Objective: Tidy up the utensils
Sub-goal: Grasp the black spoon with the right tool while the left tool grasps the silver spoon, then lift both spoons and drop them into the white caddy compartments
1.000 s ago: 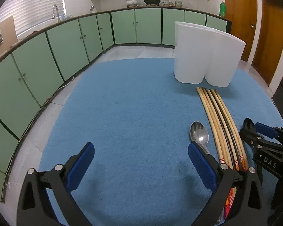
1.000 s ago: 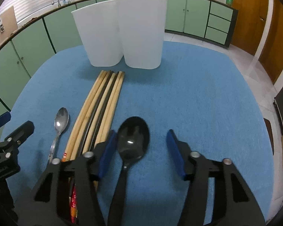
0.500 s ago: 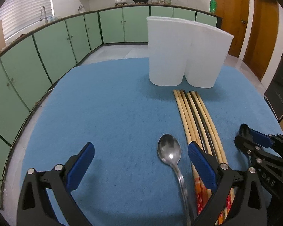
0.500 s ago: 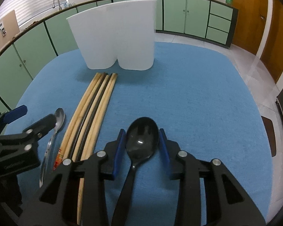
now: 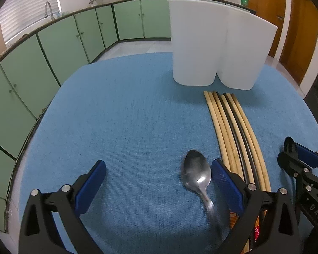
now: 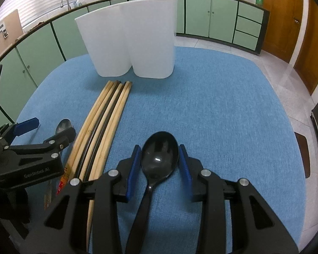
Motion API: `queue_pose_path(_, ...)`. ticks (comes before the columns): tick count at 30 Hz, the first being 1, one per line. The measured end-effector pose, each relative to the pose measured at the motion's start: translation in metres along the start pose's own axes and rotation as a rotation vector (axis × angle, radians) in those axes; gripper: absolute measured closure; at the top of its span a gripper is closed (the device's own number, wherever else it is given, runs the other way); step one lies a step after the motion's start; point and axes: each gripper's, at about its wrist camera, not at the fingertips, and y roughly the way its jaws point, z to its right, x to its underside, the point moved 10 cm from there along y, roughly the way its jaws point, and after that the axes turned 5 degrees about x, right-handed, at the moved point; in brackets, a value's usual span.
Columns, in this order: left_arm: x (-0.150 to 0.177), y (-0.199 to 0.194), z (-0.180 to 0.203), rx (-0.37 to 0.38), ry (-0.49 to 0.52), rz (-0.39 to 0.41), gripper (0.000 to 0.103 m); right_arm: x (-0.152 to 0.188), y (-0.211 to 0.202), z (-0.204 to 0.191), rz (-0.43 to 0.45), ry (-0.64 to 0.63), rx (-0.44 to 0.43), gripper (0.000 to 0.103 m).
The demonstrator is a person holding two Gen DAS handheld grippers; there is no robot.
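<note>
A metal spoon (image 5: 198, 174) lies on the blue mat, its bowl just inside my left gripper's (image 5: 159, 182) right finger; the gripper is wide open. My right gripper (image 6: 160, 165) has closed in on a black spoon (image 6: 160, 158), its pads against the bowl's sides. Several wooden and black chopsticks (image 5: 233, 127) lie side by side between the two spoons; they also show in the right wrist view (image 6: 103, 122). A white two-compartment holder (image 5: 214, 46) stands upright behind them, also in the right wrist view (image 6: 133, 36).
The blue mat (image 5: 116, 116) covers a round table with edges near on the left and right. Green cabinets (image 5: 63, 42) and tiled floor surround it. Wooden doors (image 6: 286, 21) stand at the right.
My right gripper's fingers closed from open onto the black spoon's bowl. My left gripper shifted so the metal spoon now lies between its fingers near the right one.
</note>
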Motion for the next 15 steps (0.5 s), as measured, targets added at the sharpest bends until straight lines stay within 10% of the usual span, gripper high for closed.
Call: queue_pose_path(15, -0.002, -0.011, 0.025, 0.128, 0.013, 0.015, 0.074, -0.006, -0.006, -0.004, 0.031, 0.012, -0.040, 0.069)
